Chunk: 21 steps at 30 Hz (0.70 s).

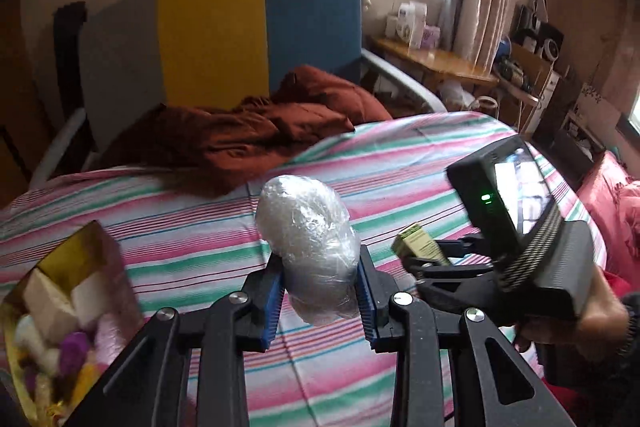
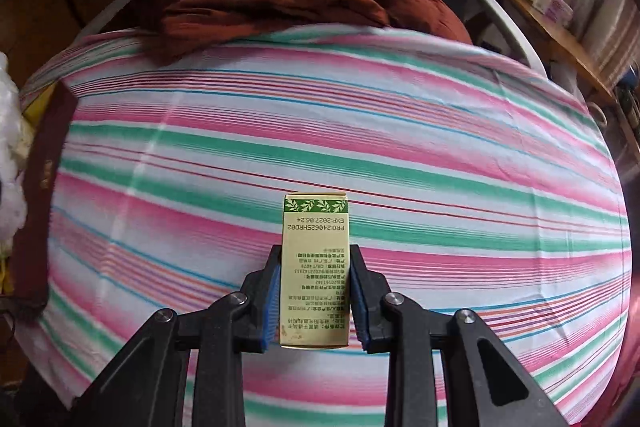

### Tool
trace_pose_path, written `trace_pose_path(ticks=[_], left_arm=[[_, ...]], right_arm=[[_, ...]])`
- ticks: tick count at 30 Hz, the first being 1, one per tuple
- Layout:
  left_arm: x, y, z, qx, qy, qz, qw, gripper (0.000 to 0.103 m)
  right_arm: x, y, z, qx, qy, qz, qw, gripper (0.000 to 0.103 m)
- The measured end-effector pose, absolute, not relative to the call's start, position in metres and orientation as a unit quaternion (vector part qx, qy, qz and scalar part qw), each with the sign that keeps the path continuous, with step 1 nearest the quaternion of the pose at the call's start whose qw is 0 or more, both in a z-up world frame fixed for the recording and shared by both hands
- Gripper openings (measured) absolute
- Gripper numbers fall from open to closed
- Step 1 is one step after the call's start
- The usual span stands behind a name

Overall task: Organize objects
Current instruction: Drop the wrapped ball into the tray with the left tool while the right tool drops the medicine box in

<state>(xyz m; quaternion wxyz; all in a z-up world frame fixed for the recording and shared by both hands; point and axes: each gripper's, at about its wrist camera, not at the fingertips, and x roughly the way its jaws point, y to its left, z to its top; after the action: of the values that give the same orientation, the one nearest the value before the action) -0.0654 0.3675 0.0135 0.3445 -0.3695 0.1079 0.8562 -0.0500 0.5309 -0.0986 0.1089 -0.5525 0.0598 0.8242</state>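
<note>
My left gripper (image 1: 320, 291) is shut on a white bundle wrapped in clear plastic (image 1: 308, 247), held up above the striped bed sheet (image 1: 200, 239). To its right, the other gripper and a hand (image 1: 580, 319) carry a small box (image 1: 420, 247). In the right wrist view my right gripper (image 2: 314, 303) is shut on that small cream box with a green leaf band (image 2: 315, 267), upright over the striped sheet (image 2: 440, 155). A gold-lined box (image 1: 68, 291) with several small items lies at the lower left of the left wrist view.
A crumpled rust-red blanket (image 1: 248, 131) lies at the bed's far end before a grey, yellow and blue headboard (image 1: 212, 35). A wooden side table (image 1: 436, 59) with cartons stands by the window. A dark red box edge (image 2: 44, 187) and white fluff (image 2: 10, 147) sit at the left.
</note>
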Motion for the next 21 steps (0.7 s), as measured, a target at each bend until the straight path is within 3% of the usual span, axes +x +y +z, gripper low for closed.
trace_pose_path(ticks=[13, 21], left_arm=[[-0.037, 0.287, 0.040, -0.342, 0.079, 0.880, 0.318, 0.033], [-0.032, 0.243, 0.044, -0.331, 0.069, 0.895, 0.290, 0.033]], right_arm=[[-0.055, 0.453, -0.051, -0.518, 0.028, 0.852, 0.068, 0.029], [-0.055, 0.405, -0.033, -0.489, 0.051, 0.870, 0.037, 0.029]])
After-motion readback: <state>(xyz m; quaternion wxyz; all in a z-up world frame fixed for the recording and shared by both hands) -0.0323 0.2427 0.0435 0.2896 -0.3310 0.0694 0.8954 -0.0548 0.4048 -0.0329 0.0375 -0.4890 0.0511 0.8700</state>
